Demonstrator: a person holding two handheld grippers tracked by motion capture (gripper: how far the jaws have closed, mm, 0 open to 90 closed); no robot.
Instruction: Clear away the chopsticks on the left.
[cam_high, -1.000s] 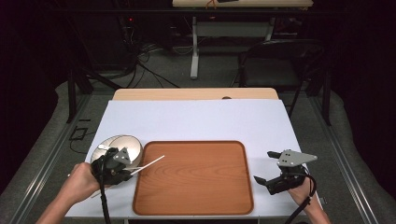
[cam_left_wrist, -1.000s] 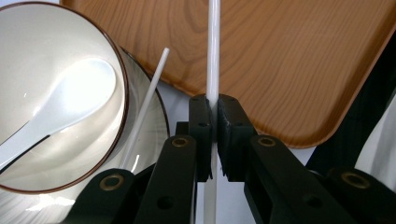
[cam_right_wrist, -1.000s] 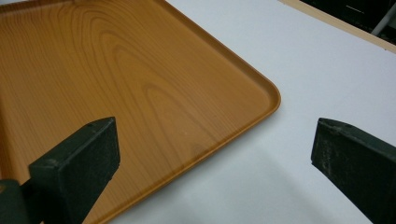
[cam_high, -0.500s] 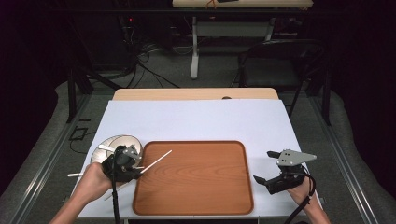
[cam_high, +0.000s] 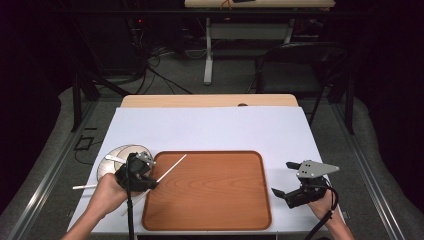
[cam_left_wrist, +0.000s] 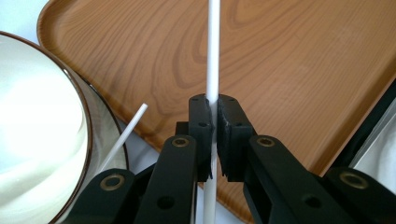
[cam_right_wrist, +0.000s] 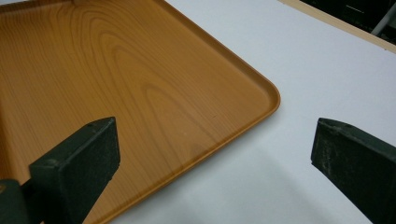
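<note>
Currently my left gripper (cam_left_wrist: 213, 122) is clenched on one white chopstick (cam_left_wrist: 213, 56) held over the wooden tray (cam_left_wrist: 299, 70) beside the bowl (cam_left_wrist: 42, 140), and so thin a rod could pivot or slip from the pads, while my right gripper (cam_right_wrist: 212, 161) stands released.

A tray (cam_high: 220, 200) lies on the table (cam_high: 210, 127), near its front edge. A bowl (cam_high: 112, 159) sits just left of the tray. The left hand-held gripper (cam_high: 150, 182) hangs over the tray's left rim, with a stick (cam_high: 172, 167) slanting across that rim. Another stick (cam_high: 85, 186) lies left of that gripper. The right hand-held gripper (cam_high: 285, 178) is right of the tray.
</note>
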